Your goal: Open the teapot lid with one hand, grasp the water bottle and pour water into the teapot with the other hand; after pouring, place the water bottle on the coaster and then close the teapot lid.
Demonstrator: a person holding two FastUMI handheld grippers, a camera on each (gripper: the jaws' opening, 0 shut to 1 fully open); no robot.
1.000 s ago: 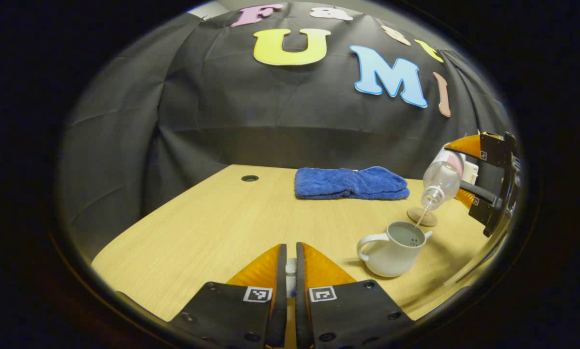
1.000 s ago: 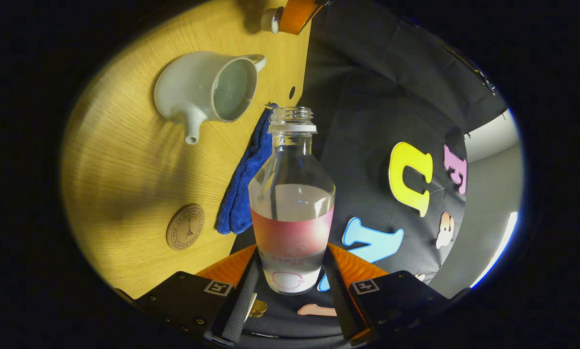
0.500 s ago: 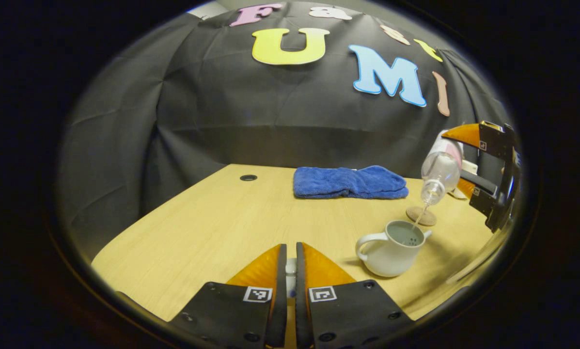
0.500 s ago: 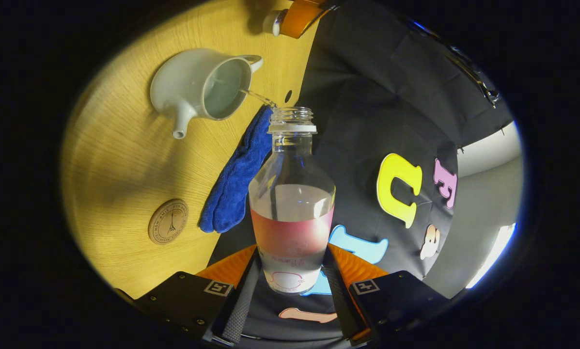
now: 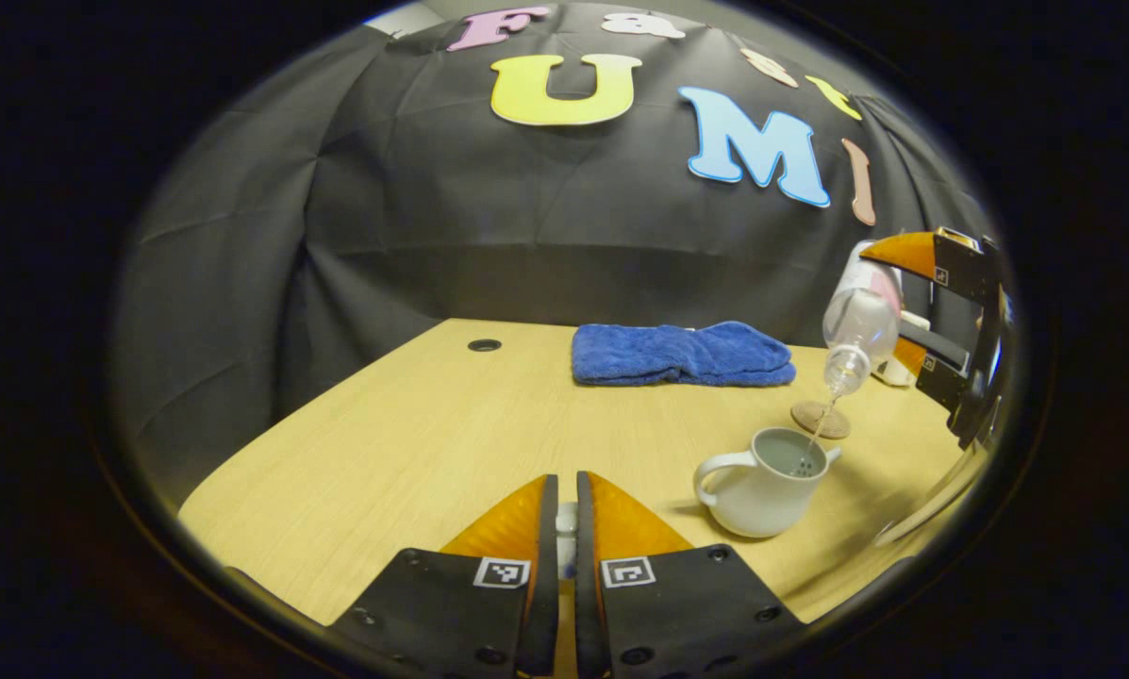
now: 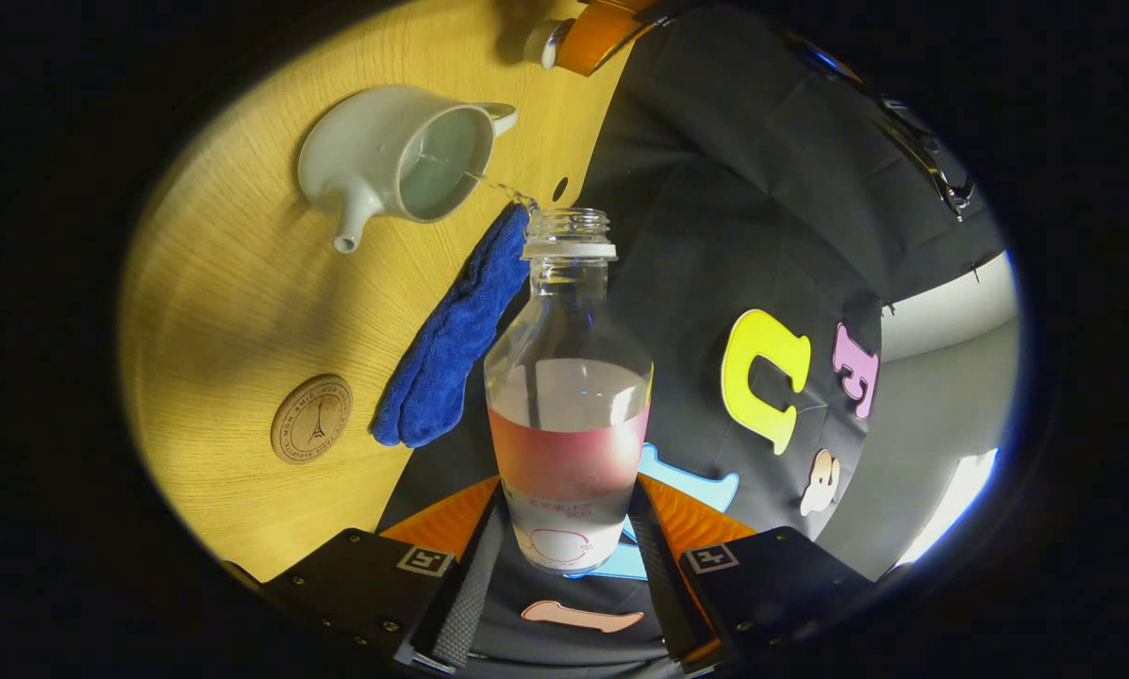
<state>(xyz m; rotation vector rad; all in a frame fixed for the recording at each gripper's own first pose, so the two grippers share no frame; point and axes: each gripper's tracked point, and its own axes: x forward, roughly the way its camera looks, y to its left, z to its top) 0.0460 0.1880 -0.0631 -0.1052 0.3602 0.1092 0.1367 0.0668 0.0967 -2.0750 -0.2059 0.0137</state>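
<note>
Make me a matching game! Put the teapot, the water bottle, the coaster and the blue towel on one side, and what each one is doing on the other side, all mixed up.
Things:
1. teapot
2. water bottle
3. coaster
4. blue towel

States:
A. lies folded at the far edge of the table
B. tipped over, held in the right gripper, pouring
C. stands open with no lid, catching a thin stream of water
D. lies flat with nothing on it

Pairs: 1-C, 2-B, 3-D, 4-A
</note>
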